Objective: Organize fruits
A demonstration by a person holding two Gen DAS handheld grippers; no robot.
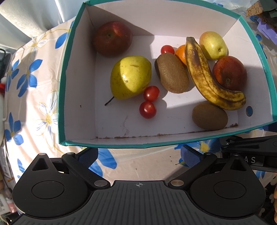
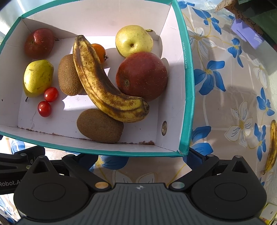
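A teal-rimmed white box holds two red apples, a yellow pear, a yellow-green apple, two kiwis, a spotted banana, an orange and cherry tomatoes. A second banana lies on the table, right of the box. My left gripper stands open just before the box's near wall. My right gripper is open at the near right corner. Both hold nothing.
The table wears a cloth with blue and white flowers. A purple block and cardboard pieces sit at the back right. Clutter lines the left table edge. The other gripper's black body shows beside each view.
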